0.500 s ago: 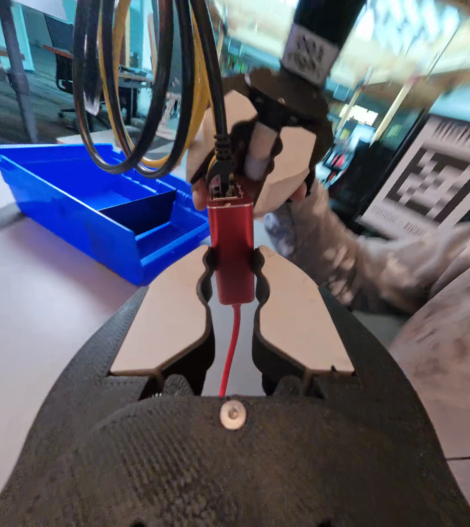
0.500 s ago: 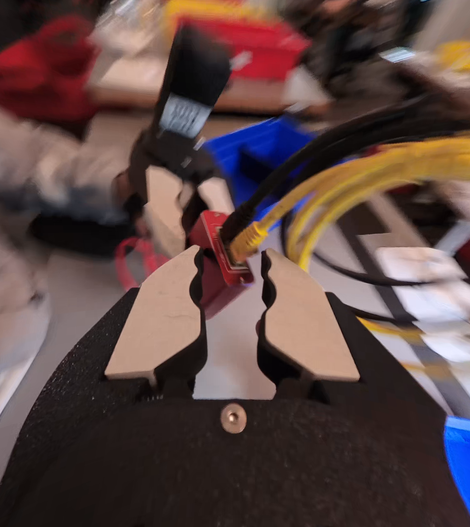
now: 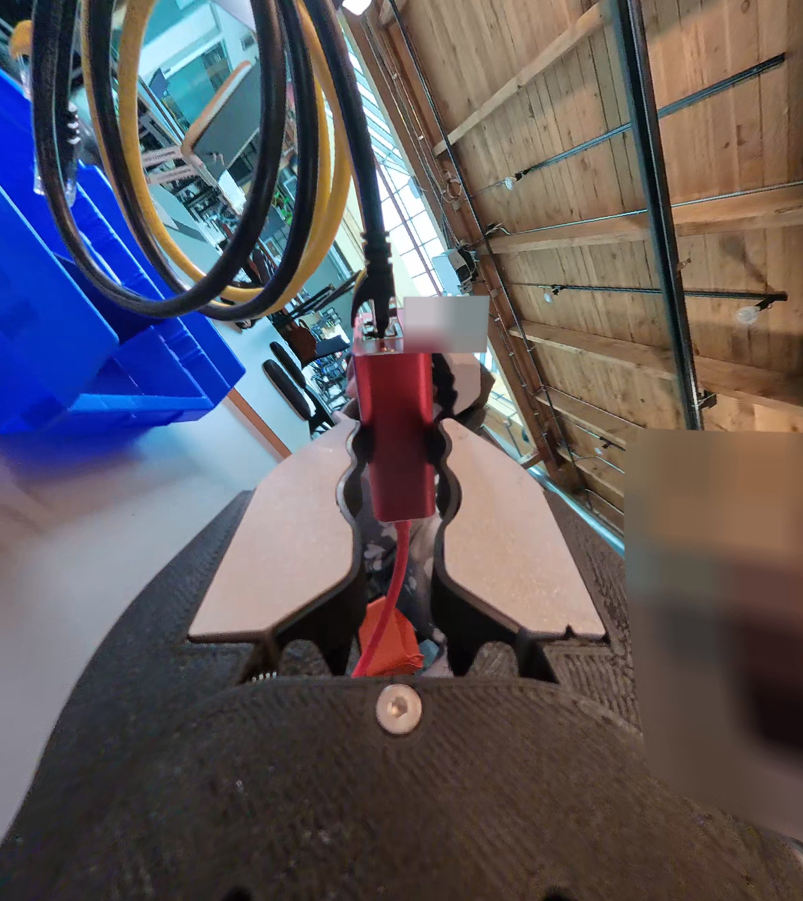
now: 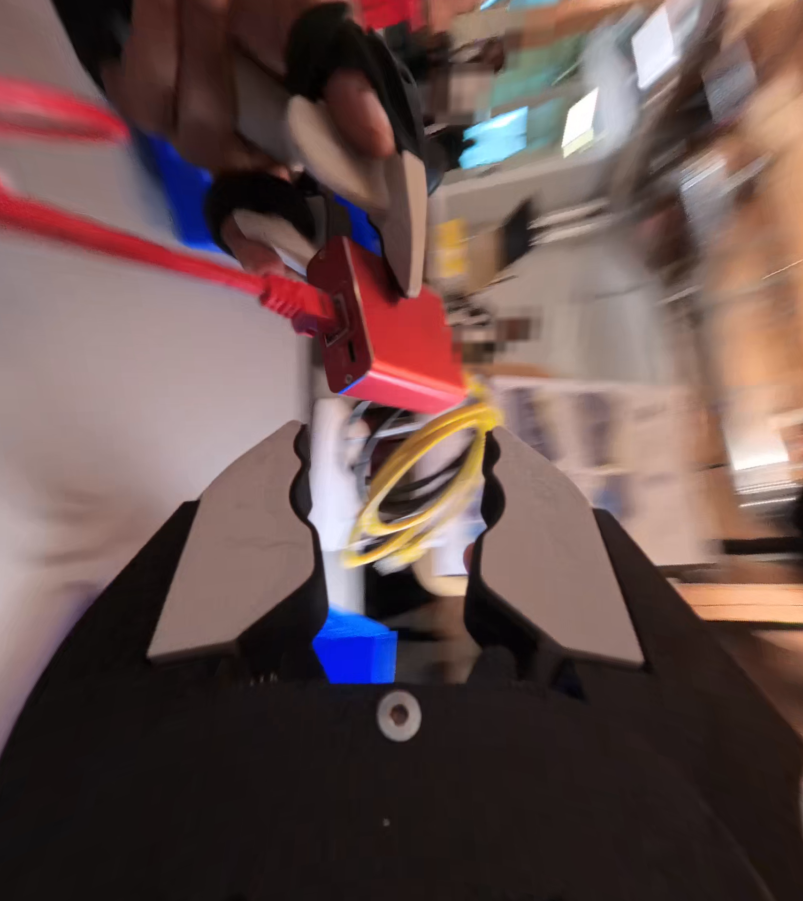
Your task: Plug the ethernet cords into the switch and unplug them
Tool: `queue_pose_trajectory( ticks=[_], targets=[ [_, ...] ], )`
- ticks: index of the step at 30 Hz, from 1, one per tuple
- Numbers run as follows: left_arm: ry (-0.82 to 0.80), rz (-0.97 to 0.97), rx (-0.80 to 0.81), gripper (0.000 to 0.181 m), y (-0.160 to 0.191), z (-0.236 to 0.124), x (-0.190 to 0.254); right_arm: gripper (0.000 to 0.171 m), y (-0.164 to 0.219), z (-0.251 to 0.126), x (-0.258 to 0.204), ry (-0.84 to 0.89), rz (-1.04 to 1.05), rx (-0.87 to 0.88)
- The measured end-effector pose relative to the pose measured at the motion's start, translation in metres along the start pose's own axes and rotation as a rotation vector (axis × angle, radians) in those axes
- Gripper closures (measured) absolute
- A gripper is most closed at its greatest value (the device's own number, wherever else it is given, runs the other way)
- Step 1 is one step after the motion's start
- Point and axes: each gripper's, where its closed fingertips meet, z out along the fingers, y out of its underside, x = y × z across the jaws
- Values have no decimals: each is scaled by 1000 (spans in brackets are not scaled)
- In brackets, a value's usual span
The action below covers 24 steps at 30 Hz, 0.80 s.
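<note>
My left gripper is shut on the red switch and holds it in the air, tilted up toward the ceiling. A black cord is plugged into the switch's far end. Black and yellow cord loops hang beyond it. A thin red cable leaves the near end. My right gripper is open and empty, just below the switch. In this blurred view the left gripper holds the switch, the red cable is plugged into its end face, and yellow cord loops hang from its other end.
A blue bin stands on the pale table at the left. A wooden ceiling with rails fills the right of the left wrist view. A blue bin corner shows between my right fingers.
My left gripper has tipped the switch upward, so the ceiling now shows. My right gripper has drawn back from the plug end, opened wider and left the left wrist view.
</note>
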Motion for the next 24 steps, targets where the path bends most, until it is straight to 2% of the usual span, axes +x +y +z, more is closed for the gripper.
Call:
queue_pose_trajectory(
  ticks=[2, 5, 6, 7, 8, 10, 12, 16, 20, 24],
  targets=[
    [5, -36, -20, 154, 7, 6, -2, 102, -9, -4, -6, 117, -161, 41],
    [5, -73, -64, 154, 21, 20, -3, 106, -12, 3, -18, 166, -333, 7],
    [12, -82, -89, 152, 28, 25, -2, 117, -11, 5, -18, 176, -364, 0],
    [16, -73, -116, 150, 34, 29, 0, 139, -11, 5, -12, 214, -398, -7],
    [18, -36, -134, 148, 36, 30, 4, 142, -12, 3, -8, 205, -422, -4],
    [30, 101, -141, 144, 25, 24, 17, 143, -11, -1, 4, 137, -325, -19],
    [-11, 268, -90, 140, -1, 7, 31, 143, -3, -7, 29, 102, -154, -36],
    [-276, 626, -32, 141, -38, -35, 32, 143, 41, -19, 96, 16, 300, -85],
    [-392, 729, -62, 141, -29, -55, 24, 143, 105, -25, 155, 8, 651, -124],
    [-418, 722, -95, 141, -8, -65, 6, 143, 179, -21, 178, 32, 894, -211]
  ],
)
